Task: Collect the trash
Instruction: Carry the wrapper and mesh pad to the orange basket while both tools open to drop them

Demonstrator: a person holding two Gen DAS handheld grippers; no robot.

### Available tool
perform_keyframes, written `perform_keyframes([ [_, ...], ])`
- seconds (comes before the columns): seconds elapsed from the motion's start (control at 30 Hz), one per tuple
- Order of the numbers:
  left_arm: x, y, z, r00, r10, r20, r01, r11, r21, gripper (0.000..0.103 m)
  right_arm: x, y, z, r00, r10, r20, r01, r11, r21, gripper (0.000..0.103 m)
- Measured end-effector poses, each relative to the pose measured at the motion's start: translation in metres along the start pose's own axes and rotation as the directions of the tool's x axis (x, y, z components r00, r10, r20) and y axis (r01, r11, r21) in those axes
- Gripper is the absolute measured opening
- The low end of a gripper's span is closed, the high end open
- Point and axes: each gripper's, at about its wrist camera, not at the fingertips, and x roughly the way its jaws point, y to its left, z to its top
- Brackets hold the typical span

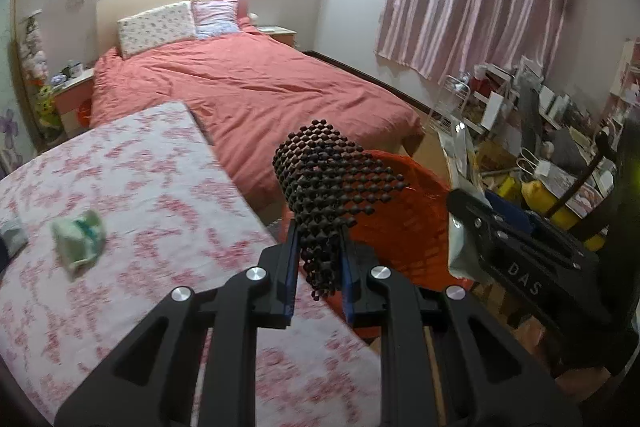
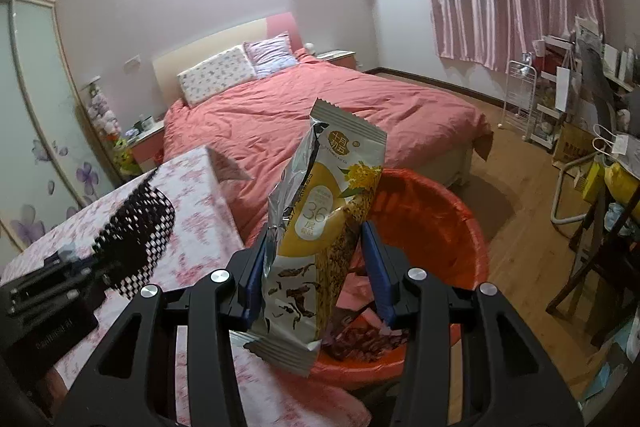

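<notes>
Just ahead of both grippers sits the orange bin (image 2: pixel 440 227). Right gripper (image 2: pixel 312 263) clamps a snack wrapper (image 2: pixel 320 211), left gripper (image 1: pixel 318 267) pinches black mesh (image 1: pixel 324 187). Neither dropped yet; crumpled tissue (image 1: pixel 78 241) on the table (image 1: pixel 160 187), left of the left gripper, still 2 go imo.

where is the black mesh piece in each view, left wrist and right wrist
Left wrist: the black mesh piece stands at centre, pinched between the left gripper fingers, in front of the orange bin.
Right wrist: it is at left of centre, blurred, over the floral tablecloth, sticking out of the left gripper.
Shared landmark: the bed with the pink cover lies behind in both.
</notes>
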Motion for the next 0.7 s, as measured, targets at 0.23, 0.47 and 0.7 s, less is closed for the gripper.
perform_keyframes([
  [0.23, 0.041, -0.028, 0.006, 0.998, -0.04, -0.046, 0.042, 0.998, 0.044, 0.02, 0.019, -0.024, 0.002, 0.999, -0.026, -0.02, 0.027, 0.998, 0.048, 0.045],
  [0.47, 0.071, -0.027, 0.001, 0.996, -0.014, -0.093, 0.018, 0.999, 0.043, 0.057, 0.033, -0.04, -0.002, 0.998, -0.026, -0.064, 0.032, 0.995, 0.091, 0.059],
  [0.7, 0.068, -0.003, -0.007, 0.995, 0.057, -0.088, -0.054, 0.998, 0.034, 0.077, 0.031, -0.042, -0.006, 0.996, -0.039, -0.083, 0.047, 0.995, 0.092, 0.067],
])
